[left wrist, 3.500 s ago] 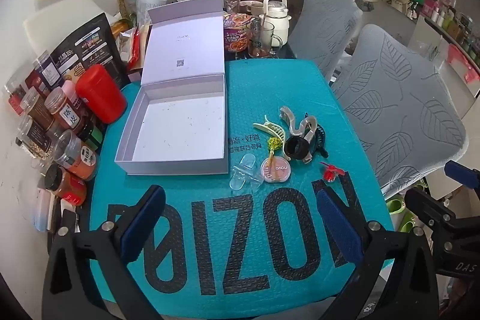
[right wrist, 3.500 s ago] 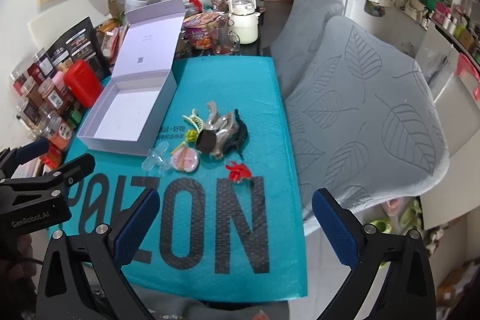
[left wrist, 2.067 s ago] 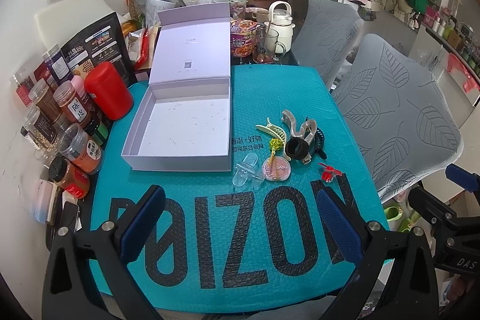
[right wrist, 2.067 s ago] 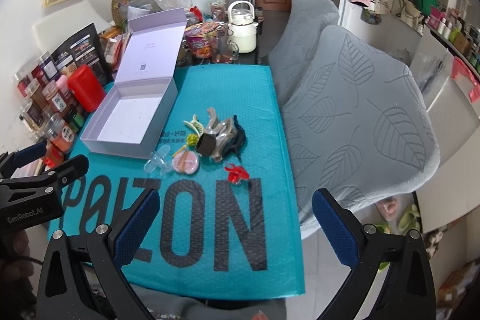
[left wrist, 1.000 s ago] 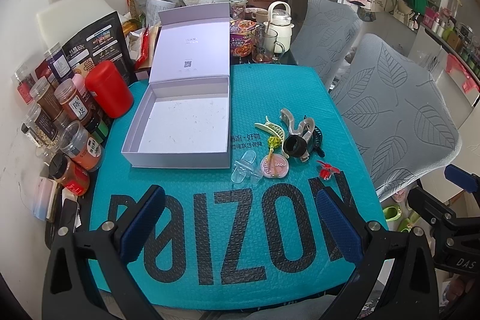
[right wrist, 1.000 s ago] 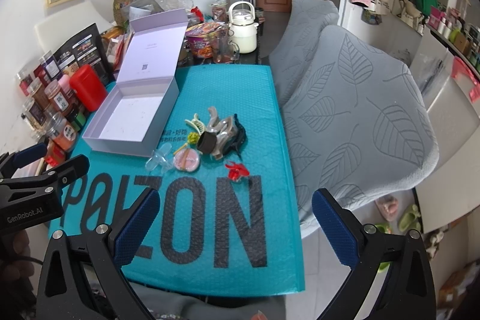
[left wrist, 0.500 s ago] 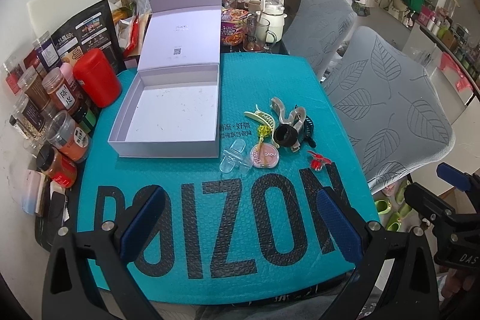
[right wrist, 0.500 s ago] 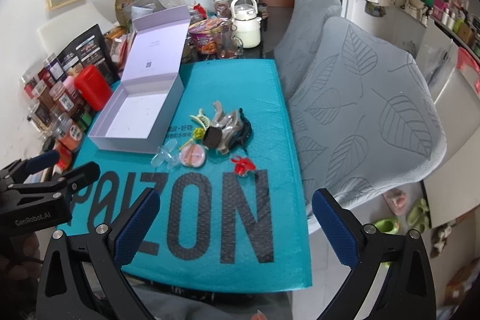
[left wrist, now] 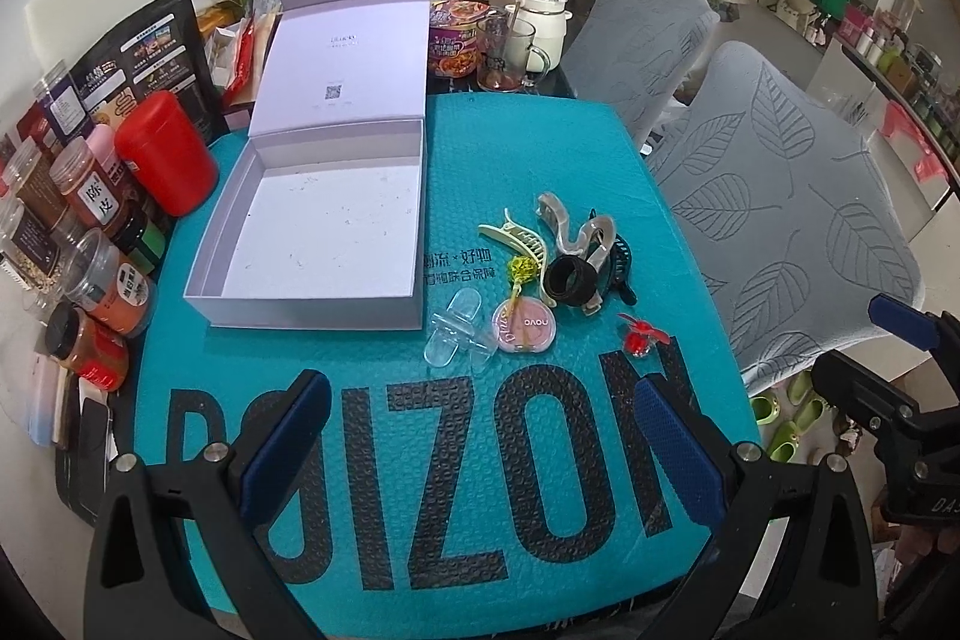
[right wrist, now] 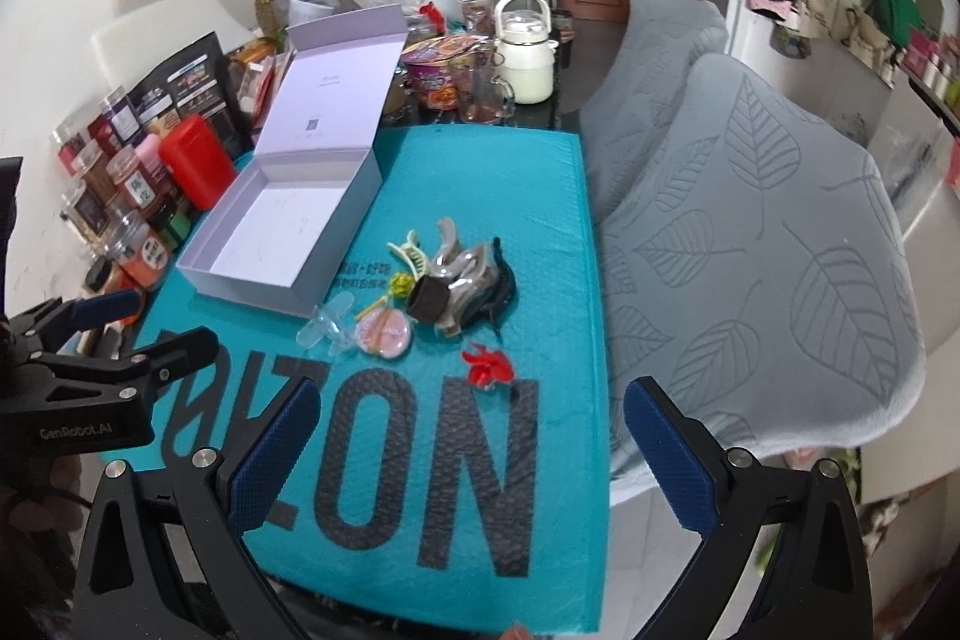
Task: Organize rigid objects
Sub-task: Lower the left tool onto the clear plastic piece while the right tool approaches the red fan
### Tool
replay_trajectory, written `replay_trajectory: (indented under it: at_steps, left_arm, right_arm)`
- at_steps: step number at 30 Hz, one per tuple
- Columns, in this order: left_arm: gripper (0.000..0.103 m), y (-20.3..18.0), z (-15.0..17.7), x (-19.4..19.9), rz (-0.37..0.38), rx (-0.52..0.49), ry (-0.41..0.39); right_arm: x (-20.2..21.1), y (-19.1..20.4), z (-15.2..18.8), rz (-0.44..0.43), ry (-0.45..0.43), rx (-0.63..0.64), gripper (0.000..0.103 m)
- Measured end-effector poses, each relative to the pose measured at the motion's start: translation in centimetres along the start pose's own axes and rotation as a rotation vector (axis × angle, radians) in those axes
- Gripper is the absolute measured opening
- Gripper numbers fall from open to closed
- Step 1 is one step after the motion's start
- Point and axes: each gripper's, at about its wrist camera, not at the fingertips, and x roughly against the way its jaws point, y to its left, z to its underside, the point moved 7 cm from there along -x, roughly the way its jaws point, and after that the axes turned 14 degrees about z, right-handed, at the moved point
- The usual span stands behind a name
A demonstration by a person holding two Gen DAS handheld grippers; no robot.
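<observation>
An open lilac box (left wrist: 324,226) (right wrist: 282,232) with its lid raised sits on a teal mat (left wrist: 456,490) (right wrist: 540,196). Right of it lies a cluster of small items: a cream hair claw (left wrist: 521,239), a beige and black claw pile (left wrist: 585,262) (right wrist: 462,289), a pink round compact (left wrist: 525,328) (right wrist: 384,333), a clear clip (left wrist: 450,337) (right wrist: 324,327) and a red flower clip (left wrist: 641,337) (right wrist: 487,365). My left gripper (left wrist: 480,451) is open above the mat's near part, short of the items. My right gripper (right wrist: 468,451) is open, nothing between its pads.
Spice jars (left wrist: 90,244) and a red canister (left wrist: 165,160) line the table's left edge. A white kettle (left wrist: 540,19), glass mug and noodle cup stand behind the box. Two grey leaf-patterned chair backs (left wrist: 792,196) (right wrist: 756,244) flank the right side.
Both grippers have shifted slightly forward and down toward the mat over the last seconds; the items look a little nearer. Nothing on the table has moved, and both grippers stayed open.
</observation>
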Motion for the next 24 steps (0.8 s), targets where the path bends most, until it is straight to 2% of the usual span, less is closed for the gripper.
replay_trajectory:
  at_steps: [8, 14, 24]
  left_arm:
    - [0.103, 0.6, -0.3, -3.9, 0.004, 0.032, 0.014]
    - [0.103, 1.9, 0.0, -6.3, -0.054, -0.013, -0.01]
    - [0.103, 2.9, 0.9, -10.9, -0.02, -0.112, 0.019]
  right_arm:
    - [-4.2, -0.4, 0.1, -0.044, 0.018, 0.054, 0.103]
    - [-7.9, -0.6, 1.4, -0.07, 0.059, 0.087, 0.103]
    - [-13.2, 0.2, 3.5, -0.13, 0.124, 0.114, 0.103]
